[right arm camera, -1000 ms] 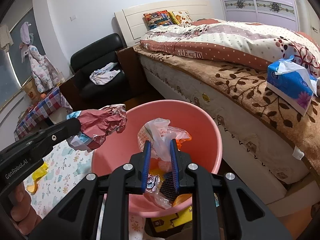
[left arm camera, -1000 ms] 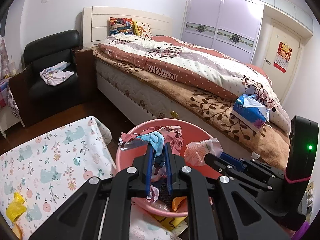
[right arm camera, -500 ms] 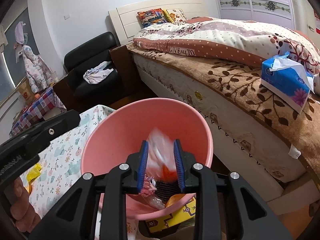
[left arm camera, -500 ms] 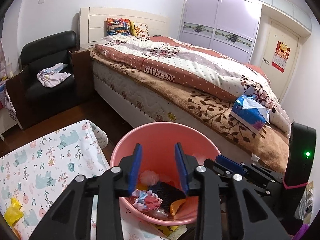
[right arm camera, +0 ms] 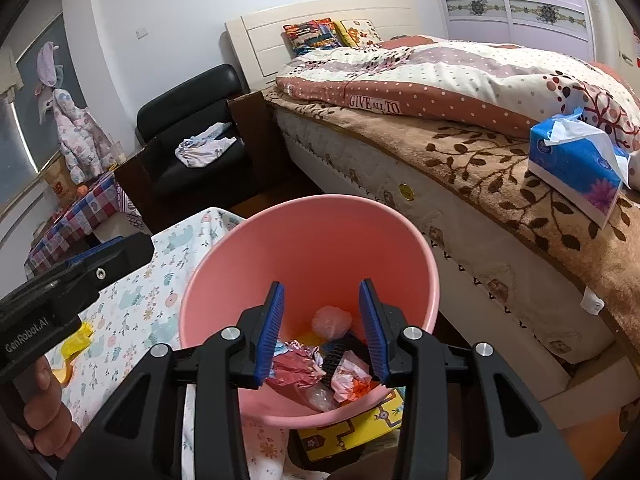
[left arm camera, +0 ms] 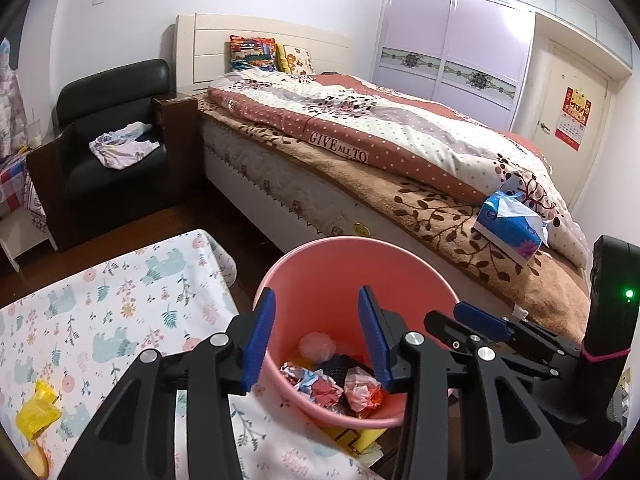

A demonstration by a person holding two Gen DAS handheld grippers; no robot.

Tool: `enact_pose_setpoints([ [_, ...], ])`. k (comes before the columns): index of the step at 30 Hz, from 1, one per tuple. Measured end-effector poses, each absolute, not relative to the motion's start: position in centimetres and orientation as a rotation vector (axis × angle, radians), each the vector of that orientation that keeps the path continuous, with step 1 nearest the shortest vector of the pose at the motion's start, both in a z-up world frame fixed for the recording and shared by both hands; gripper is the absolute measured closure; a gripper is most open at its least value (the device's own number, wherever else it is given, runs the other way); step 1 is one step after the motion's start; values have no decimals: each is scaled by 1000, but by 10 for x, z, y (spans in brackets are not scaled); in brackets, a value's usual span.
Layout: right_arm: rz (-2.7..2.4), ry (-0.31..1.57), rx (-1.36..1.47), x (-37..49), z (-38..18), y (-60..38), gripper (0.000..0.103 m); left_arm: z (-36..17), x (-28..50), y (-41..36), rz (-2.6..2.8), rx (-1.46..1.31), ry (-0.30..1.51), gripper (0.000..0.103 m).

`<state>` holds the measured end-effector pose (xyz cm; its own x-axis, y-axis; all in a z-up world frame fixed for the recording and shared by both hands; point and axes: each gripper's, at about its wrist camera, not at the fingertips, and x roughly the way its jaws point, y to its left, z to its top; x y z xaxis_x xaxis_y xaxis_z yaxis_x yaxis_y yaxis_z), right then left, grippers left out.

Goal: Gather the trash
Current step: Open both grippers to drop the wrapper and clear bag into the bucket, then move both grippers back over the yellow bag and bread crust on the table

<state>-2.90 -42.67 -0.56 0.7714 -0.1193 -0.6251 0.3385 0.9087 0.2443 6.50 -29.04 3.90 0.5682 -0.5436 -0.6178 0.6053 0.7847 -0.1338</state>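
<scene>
A pink plastic bin [left arm camera: 352,264] [right arm camera: 320,240] stands beside the bed, and crumpled wrappers [left arm camera: 320,386] [right arm camera: 296,364] lie at its bottom with a pale plastic wad [left arm camera: 317,347] [right arm camera: 331,320] and a crumpled bag [right arm camera: 352,378]. My left gripper [left arm camera: 316,336] hangs over the bin's near rim, its jaws opening with nothing between them. My right gripper [right arm camera: 322,332] hangs over the same bin, jaws opening and empty; it also shows at the right of the left wrist view [left arm camera: 476,322]. A yellow wrapper [left arm camera: 38,414] [right arm camera: 76,342] lies on the patterned cloth.
A table under an animal-print cloth [left arm camera: 100,312] sits left of the bin. The bed [left arm camera: 360,168] runs behind it, with a blue tissue pack [left arm camera: 510,232] [right arm camera: 576,164] near its edge. A black armchair [left arm camera: 108,136] holds clothes. A yellow box [right arm camera: 360,424] lies under the bin.
Both grippers let go of their trash: the left dropped a crumpled wrapper bundle and the right a plastic bag. Both pieces now lie in the bin, and both jaws have widened.
</scene>
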Motion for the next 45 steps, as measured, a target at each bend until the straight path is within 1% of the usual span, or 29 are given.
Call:
enact_pose_setpoints([
  [6,-216,635,348,-31,-1,-412,63,38,60,-272,-642,93,697,60],
  [15,-112,627,315,-30,5,-372,63,30,52,-221,-537,92,721,60],
  [35,154,667,195,-4,13,-249,63,12,32,-44,-172,35,751,60],
  [45,235,697,116,8,14,-200,63,-1,34,5,-55,-12,783,60],
])
